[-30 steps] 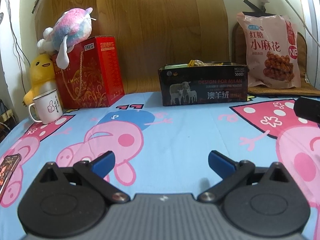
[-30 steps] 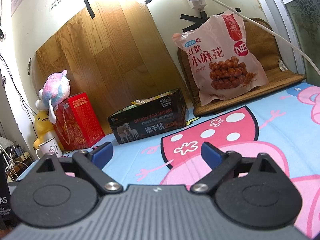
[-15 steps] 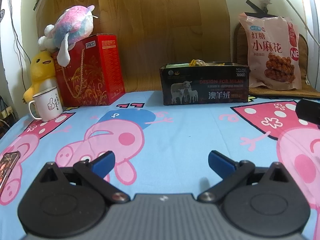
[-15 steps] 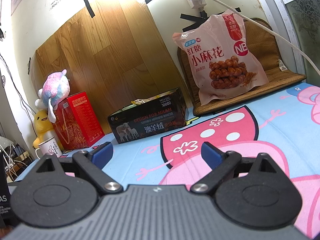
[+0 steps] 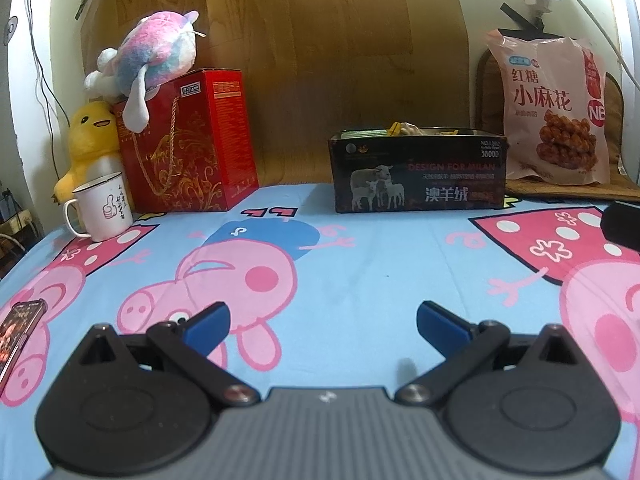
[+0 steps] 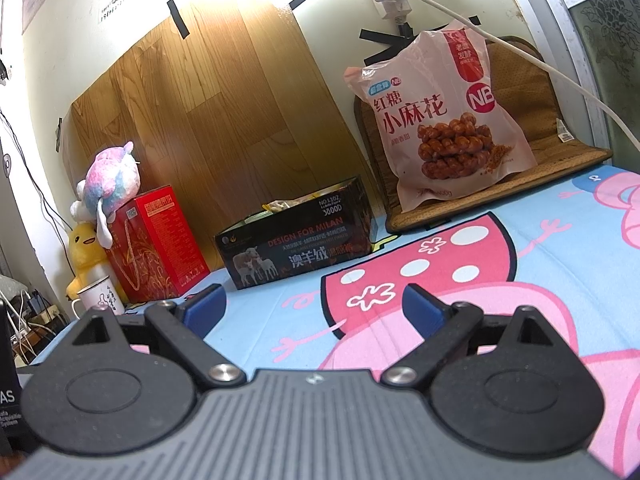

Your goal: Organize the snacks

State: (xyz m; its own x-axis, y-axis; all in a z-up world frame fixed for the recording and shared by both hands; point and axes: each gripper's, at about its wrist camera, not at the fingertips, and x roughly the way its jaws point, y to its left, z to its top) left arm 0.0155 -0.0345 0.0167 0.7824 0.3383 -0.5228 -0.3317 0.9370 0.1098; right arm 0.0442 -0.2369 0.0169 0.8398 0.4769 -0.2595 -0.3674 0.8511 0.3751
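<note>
Tools left [image 5: 323, 322] and right [image 6: 314, 310] both agape and empty above cartoon sheet [image 5: 360, 264], black snack box [image 5: 418, 172] well beyond.

A red gift box [image 5: 188, 144] stands at ten o'clock, a pink-and-blue plush toy [image 5: 154, 54] lying on top. A yellow duck toy [image 5: 90, 140] leans beside it, behind a white mug [image 5: 103, 210]. A phone [image 5: 18, 326] lies at eight o'clock on the cartoon-pig sheet [image 5: 360, 272].

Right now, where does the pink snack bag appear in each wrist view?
Left wrist: pink snack bag stands far right, leaning against the brown mat.
Right wrist: pink snack bag is upper centre-right on the same mat.
Shared landmark: the black box, left of the bag.
</note>
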